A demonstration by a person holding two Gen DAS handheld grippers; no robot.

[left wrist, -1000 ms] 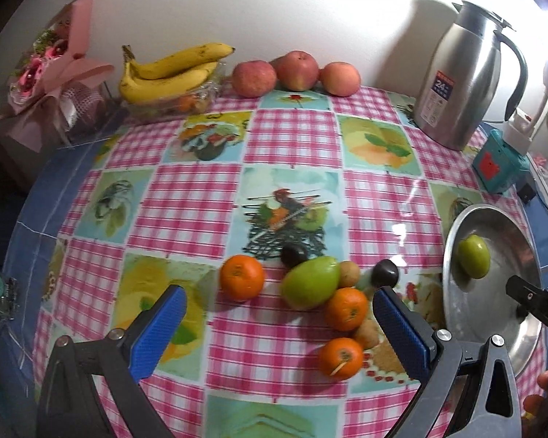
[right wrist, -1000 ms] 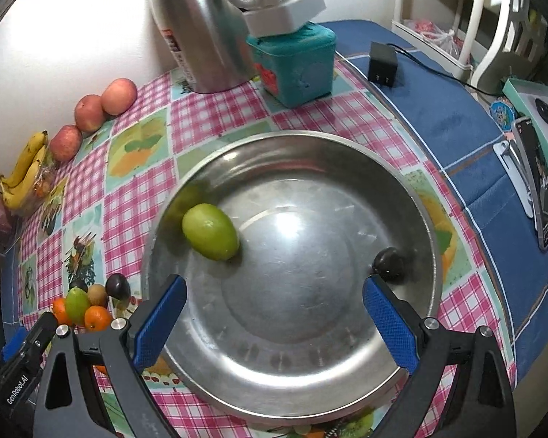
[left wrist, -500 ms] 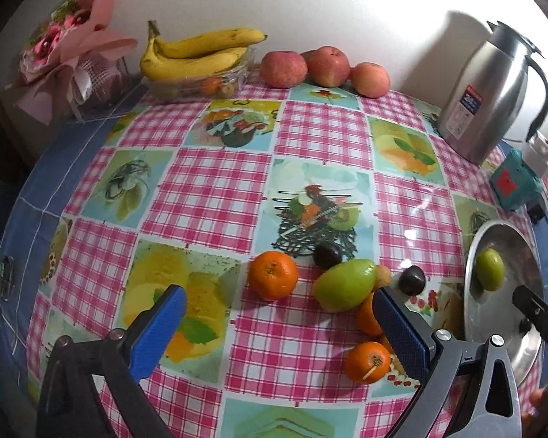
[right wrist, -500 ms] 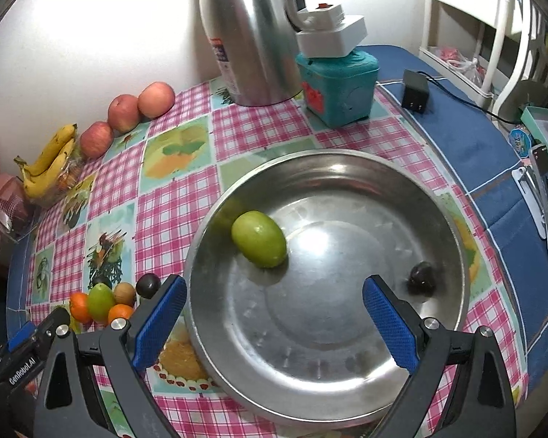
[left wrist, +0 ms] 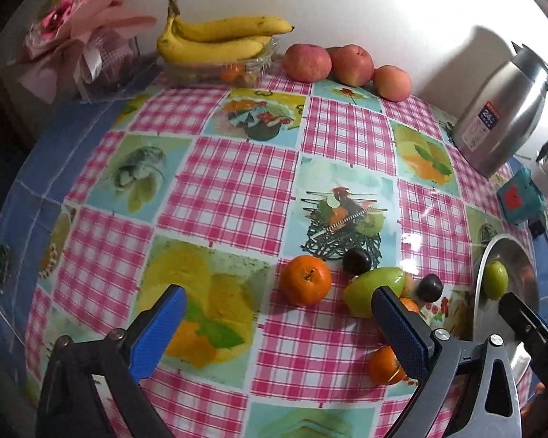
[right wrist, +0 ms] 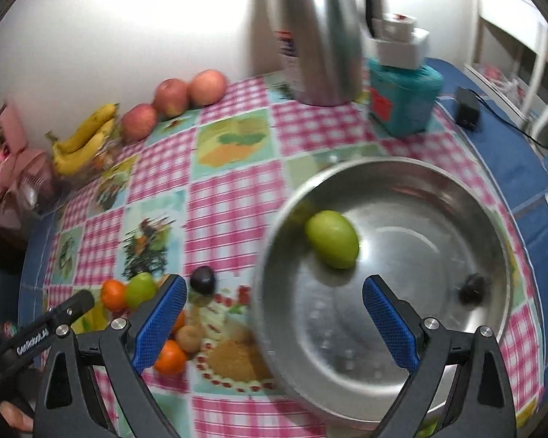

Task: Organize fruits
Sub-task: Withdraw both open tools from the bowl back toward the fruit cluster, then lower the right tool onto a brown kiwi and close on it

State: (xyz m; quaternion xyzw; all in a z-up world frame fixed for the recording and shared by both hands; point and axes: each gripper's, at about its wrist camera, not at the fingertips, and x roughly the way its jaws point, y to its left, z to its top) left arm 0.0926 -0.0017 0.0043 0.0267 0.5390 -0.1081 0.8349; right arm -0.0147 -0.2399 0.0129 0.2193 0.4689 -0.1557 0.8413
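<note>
My left gripper (left wrist: 277,315) is open and empty above the checked tablecloth, just short of a loose cluster of fruit: an orange (left wrist: 305,279), a green mango (left wrist: 374,290), two dark plums (left wrist: 356,261) and more oranges (left wrist: 383,365) partly hidden by its right finger. My right gripper (right wrist: 272,310) is open and empty over the near rim of the steel bowl (right wrist: 456,189), which holds a green fruit (right wrist: 332,239) and a dark plum (right wrist: 473,288). The cluster shows at the left in the right wrist view (right wrist: 140,290).
Bananas (left wrist: 219,38) on a clear dish and three apples (left wrist: 350,60) line the back wall. A steel thermos (left wrist: 504,106) and a teal box (right wrist: 402,98) stand at the back right. A pink bouquet (left wrist: 76,33) sits at the back left corner.
Both grippers have shifted left: the fruit cluster has slid right in the left view, and the bowl has slid right in the right view. Both stay open and empty.
</note>
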